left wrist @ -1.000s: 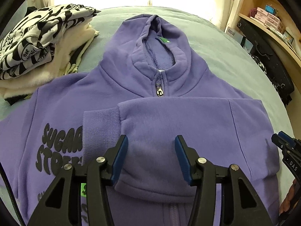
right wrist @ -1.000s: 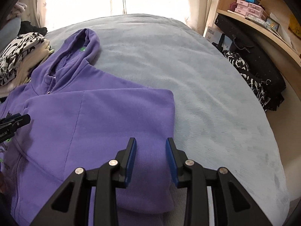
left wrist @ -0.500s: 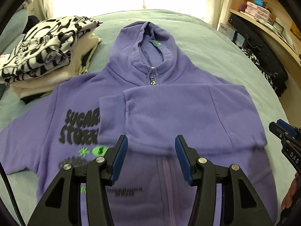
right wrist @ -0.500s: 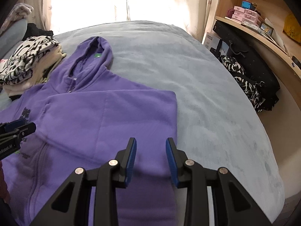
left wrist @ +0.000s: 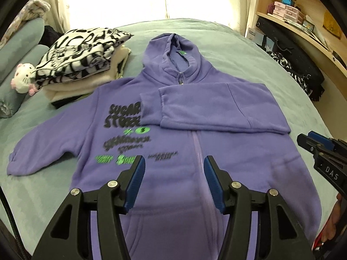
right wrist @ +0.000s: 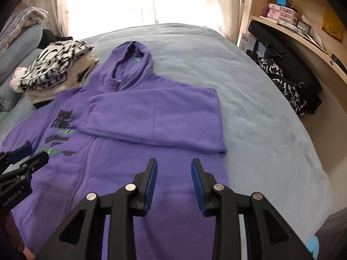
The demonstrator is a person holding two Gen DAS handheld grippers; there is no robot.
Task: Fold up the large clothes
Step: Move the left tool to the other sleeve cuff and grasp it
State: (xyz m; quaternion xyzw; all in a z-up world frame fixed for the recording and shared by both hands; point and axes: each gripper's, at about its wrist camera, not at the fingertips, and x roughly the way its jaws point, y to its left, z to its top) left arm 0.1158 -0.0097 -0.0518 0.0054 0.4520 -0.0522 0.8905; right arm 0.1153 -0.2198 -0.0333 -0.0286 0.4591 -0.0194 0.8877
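The right gripper [right wrist: 173, 181] hangs with its jaws parted and nothing between them, over the lower body of the purple hoodie [right wrist: 134, 151]. Ahead of the jaws, one sleeve [right wrist: 156, 117] lies folded across the chest. Far ahead to the left sits a pile of folded clothes [right wrist: 54, 73]; the left gripper [right wrist: 23, 156] shows at the left edge.

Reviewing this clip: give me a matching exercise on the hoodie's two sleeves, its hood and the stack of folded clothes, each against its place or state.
Things:
1. right sleeve
2. left sleeve
3. hood
4. stack of folded clothes

States:
A. spread out flat on the bed
B. beside the purple hoodie's left shoulder
C. folded across the chest
D. at the garment's far end, toward the window

Pairs: 1-C, 2-A, 3-D, 4-B
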